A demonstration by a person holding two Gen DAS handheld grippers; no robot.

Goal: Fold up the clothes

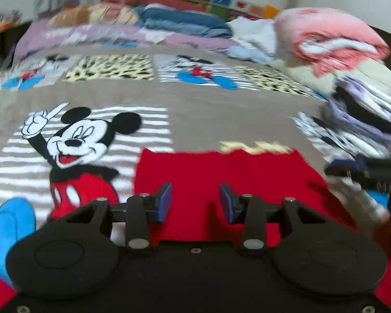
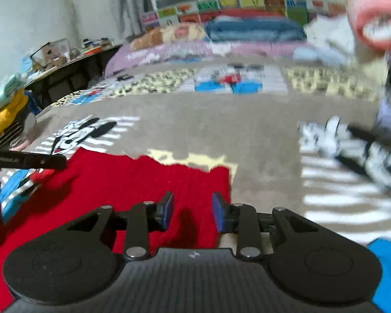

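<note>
So right now I've got the flat red knitted garment (image 1: 221, 180) spread on the grey cartoon-mouse blanket (image 1: 200, 120) covering the bed, and both grippers are hanging just above its near part. The left gripper (image 1: 195, 203) has its blue pads apart with nothing pinched between them, just red fabric showing underneath. Same story for the right gripper (image 2: 192, 211), jaws partly spread and empty, sitting over the right edge of the red piece where it meets the blanket.

My read is I'm between folds: the piece looks like a tidy rectangle with a straight far edge, so one fold seems done and nothing is held. The next move, I reckon, calls for dropping both sets of pads onto an edge or two corners, pinching only the layers I want, and carrying them over evenly so the edges line up.

No baskets or bins that I can see. The unfolded stuff is just a loose pile of mixed clothes (image 1: 365, 112) on the right side of the bed, plus folded bedding (image 1: 185, 20) stacked by the window, a bit blurry.
</note>
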